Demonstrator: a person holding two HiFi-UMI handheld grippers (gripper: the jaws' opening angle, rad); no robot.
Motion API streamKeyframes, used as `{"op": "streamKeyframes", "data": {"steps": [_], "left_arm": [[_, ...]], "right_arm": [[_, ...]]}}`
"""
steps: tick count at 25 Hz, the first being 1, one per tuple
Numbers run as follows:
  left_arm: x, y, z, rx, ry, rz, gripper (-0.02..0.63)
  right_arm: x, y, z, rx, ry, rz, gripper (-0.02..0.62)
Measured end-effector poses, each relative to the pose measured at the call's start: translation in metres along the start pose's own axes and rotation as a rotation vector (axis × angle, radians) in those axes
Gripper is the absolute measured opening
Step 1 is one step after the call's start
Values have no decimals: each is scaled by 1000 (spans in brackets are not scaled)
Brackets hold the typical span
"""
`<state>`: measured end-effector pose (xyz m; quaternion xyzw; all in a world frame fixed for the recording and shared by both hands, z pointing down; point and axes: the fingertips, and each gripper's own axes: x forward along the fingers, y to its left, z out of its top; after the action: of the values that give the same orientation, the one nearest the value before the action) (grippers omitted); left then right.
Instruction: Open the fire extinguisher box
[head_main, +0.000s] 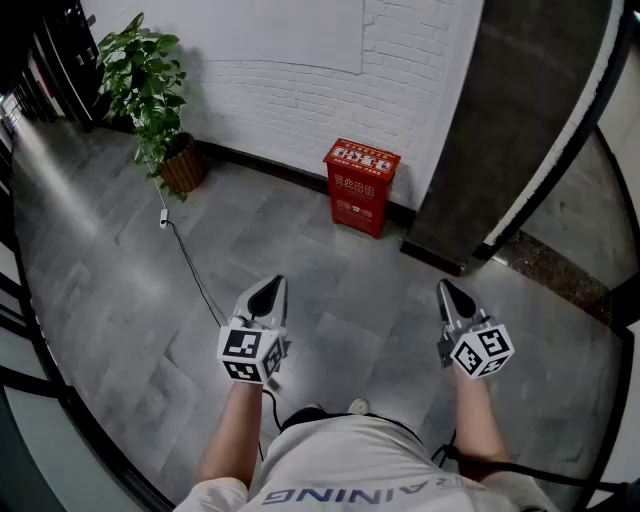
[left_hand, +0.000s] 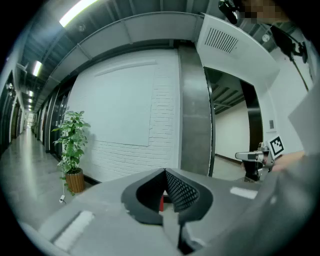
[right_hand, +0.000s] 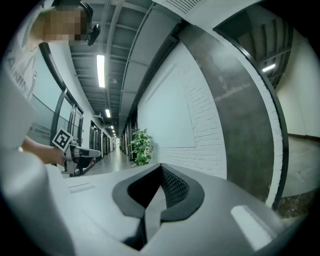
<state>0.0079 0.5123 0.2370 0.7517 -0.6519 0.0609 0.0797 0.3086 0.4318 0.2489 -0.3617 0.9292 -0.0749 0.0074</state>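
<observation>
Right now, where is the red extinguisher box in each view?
Head view: box upper centre, against the wall.
Left gripper view: box a red sliver low centre, seen past the jaws.
Right gripper view: not in it.
Shared landmark: plant.

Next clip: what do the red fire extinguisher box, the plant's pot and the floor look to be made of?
Fire extinguisher box: probably painted sheet metal, judging by its flat red panels and crisp edges; plastic cannot be ruled out.
Plant's pot: looks like wood or woven fibre, brown with upright ribs.
Floor: large grey stone-look tiles with a matte finish and thin visible joints.
</observation>
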Motion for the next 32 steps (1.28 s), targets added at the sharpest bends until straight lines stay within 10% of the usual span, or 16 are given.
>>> {"op": "streamKeyframes", "data": {"steps": [13, 32], "left_arm": [[82, 39, -7, -21, -21, 1, 5], [384, 284, 55, 55, 42, -252, 5]], "right_arm": [[56, -57, -24, 7, 9, -33, 2], [365, -100, 10, 44, -27, -277, 2]]}}
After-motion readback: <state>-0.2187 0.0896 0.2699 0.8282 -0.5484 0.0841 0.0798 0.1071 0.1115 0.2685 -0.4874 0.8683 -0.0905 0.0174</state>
